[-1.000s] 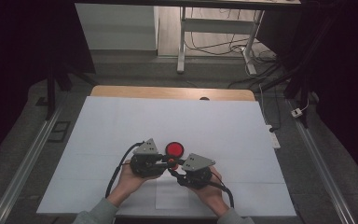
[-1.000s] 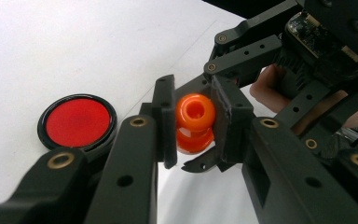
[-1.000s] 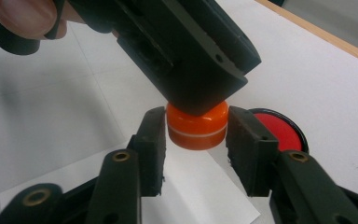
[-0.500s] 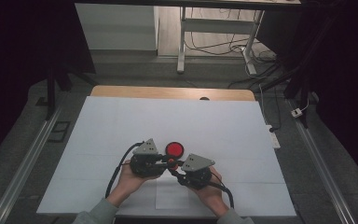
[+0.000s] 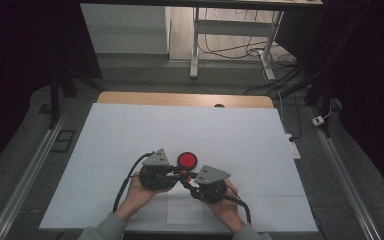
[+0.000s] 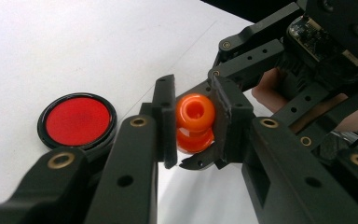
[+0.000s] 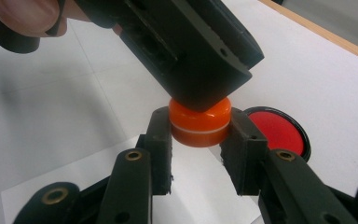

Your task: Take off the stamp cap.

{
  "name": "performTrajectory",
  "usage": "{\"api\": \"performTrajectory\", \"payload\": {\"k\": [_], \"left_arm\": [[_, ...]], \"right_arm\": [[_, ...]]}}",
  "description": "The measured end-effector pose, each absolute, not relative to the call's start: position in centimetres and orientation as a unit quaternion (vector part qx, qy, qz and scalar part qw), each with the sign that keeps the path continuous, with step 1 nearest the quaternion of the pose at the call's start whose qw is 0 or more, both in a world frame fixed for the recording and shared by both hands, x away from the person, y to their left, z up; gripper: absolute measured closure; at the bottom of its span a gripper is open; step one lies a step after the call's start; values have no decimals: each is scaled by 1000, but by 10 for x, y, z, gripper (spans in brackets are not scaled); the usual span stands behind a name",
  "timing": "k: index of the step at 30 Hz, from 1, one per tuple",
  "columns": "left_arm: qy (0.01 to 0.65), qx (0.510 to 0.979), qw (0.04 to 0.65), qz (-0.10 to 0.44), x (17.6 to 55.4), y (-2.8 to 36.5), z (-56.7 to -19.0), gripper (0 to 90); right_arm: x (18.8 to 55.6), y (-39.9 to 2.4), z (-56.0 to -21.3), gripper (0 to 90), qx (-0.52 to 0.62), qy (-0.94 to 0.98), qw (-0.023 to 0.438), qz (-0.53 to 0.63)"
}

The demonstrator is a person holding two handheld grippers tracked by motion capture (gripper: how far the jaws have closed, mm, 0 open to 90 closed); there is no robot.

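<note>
Both claws are clamped on the same small glossy orange plastic piece point(image 6: 195, 122): the left gripper point(image 6: 194, 122) squeezes its rounded top half while the right gripper point(image 7: 199, 140), whose jaws have just finished closing, pinches the lower half from the opposite side. The two grippers meet nose to nose above the white table point(image 5: 130, 130). A flat round red disc with a black rim point(image 6: 78, 121) lies on the table just beside the jaws.
</note>
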State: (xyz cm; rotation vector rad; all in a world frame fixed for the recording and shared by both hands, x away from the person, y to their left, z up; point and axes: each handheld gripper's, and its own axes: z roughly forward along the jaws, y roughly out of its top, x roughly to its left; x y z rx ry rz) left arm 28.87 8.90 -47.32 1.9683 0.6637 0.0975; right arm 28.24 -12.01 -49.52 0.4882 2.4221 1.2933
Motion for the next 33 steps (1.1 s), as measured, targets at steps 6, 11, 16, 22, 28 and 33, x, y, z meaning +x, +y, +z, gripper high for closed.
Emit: {"api": "performTrajectory", "payload": {"k": [6,11,16,22,28,33], "left_arm": [[276,816,507,41,289,89,-473,722],[277,815,507,41,289,89,-474,722],[277,816,506,42,289,89,-473,723],[276,817,505,43,289,89,-474,723],[276,817,504,42,289,89,-474,723],[276,817,504,41,289,89,-474,723]], "right_arm": [[282,-120,-496,645,172,855,176,457],[283,-120,-496,645,171,854,175,459],[283,-120,-497,646,174,854,170,460],[283,-121,-497,646,174,854,169,461],[284,-121,-497,646,173,854,169,460],[284,-121,-498,645,171,853,168,464]]}}
